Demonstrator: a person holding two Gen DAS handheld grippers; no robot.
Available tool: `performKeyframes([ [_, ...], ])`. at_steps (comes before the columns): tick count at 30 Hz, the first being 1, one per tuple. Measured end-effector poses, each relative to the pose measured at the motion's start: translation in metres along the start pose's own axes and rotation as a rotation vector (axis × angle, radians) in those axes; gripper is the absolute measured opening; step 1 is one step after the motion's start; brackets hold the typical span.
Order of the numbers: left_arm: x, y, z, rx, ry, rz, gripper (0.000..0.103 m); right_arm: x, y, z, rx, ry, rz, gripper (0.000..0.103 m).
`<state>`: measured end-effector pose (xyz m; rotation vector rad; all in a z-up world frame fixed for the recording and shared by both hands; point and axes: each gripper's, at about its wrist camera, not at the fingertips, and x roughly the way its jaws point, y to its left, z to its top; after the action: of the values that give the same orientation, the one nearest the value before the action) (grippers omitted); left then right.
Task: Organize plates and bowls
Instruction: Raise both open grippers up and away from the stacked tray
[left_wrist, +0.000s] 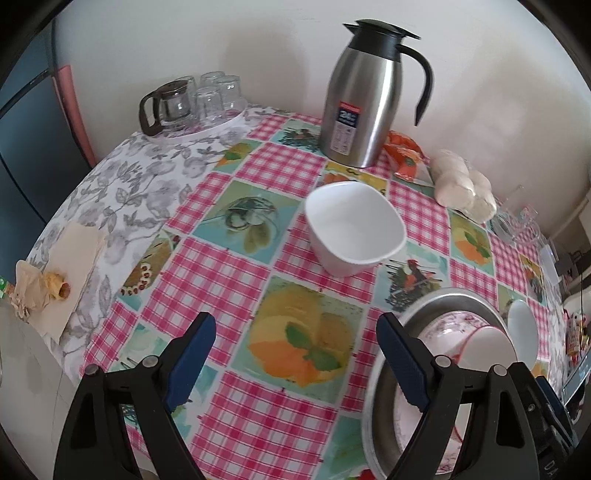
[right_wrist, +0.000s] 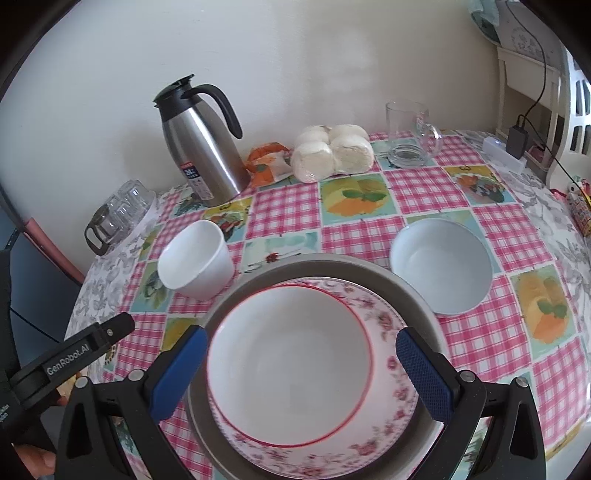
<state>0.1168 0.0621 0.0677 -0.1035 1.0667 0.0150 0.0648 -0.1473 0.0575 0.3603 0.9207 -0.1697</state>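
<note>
Two bowls (right_wrist: 195, 264) loose | metal tray (right_wrist: 413, 291) bottom cropped | left gripper (left_wrist: 297, 363) agape

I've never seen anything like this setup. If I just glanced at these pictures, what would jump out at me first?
Probably the loud pink checked tablecloth with its fruit pictures, and on it the stack near the camera: a red-rimmed bowl on a flowered plate on a grey metal plate. Next, the tall steel thermos jug at the wall, and two loose white bowls, a squarish one left of the stack and a round one right of it.
</note>
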Motion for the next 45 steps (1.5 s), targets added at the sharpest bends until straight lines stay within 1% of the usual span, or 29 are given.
performKeyframes([
  [8,0.007,0.03,0.006,-0.056,0.011,0.008,0.089,0.011,0.035,0.0,-0.066,-0.001,-0.003,0.103],
  [14,0.016,0.047,0.012,-0.093,0.029,-0.005,0.089,0.022,0.06,0.001,-0.119,0.004,-0.007,0.103],
  [20,0.026,0.062,0.017,-0.161,0.047,-0.022,0.089,0.035,0.073,0.002,-0.137,0.014,-0.016,0.103],
  [22,0.03,0.064,0.018,-0.18,0.06,-0.028,0.089,0.036,0.076,0.005,-0.132,0.001,-0.019,0.103],
  [24,0.034,0.064,0.021,-0.198,0.069,-0.058,0.089,0.037,0.079,0.01,-0.138,-0.008,-0.023,0.103],
  [27,0.038,0.062,0.028,-0.213,0.063,-0.082,0.089,0.038,0.081,0.016,-0.137,-0.01,-0.038,0.103],
  [31,0.045,0.059,0.036,-0.227,0.051,-0.075,0.089,0.045,0.079,0.025,-0.11,0.017,-0.044,0.103],
  [33,0.049,0.058,0.04,-0.237,0.046,-0.074,0.089,0.05,0.079,0.031,-0.106,0.033,-0.062,0.103],
  [38,0.06,0.056,0.05,-0.252,0.044,-0.084,0.089,0.06,0.08,0.053,-0.091,0.067,-0.091,0.103],
  [42,0.063,0.052,0.056,-0.255,0.007,-0.096,0.089,0.061,0.084,0.071,-0.096,0.059,-0.098,0.103],
  [45,0.064,0.049,0.06,-0.255,-0.026,-0.111,0.089,0.061,0.086,0.082,-0.116,0.03,-0.116,0.103],
])
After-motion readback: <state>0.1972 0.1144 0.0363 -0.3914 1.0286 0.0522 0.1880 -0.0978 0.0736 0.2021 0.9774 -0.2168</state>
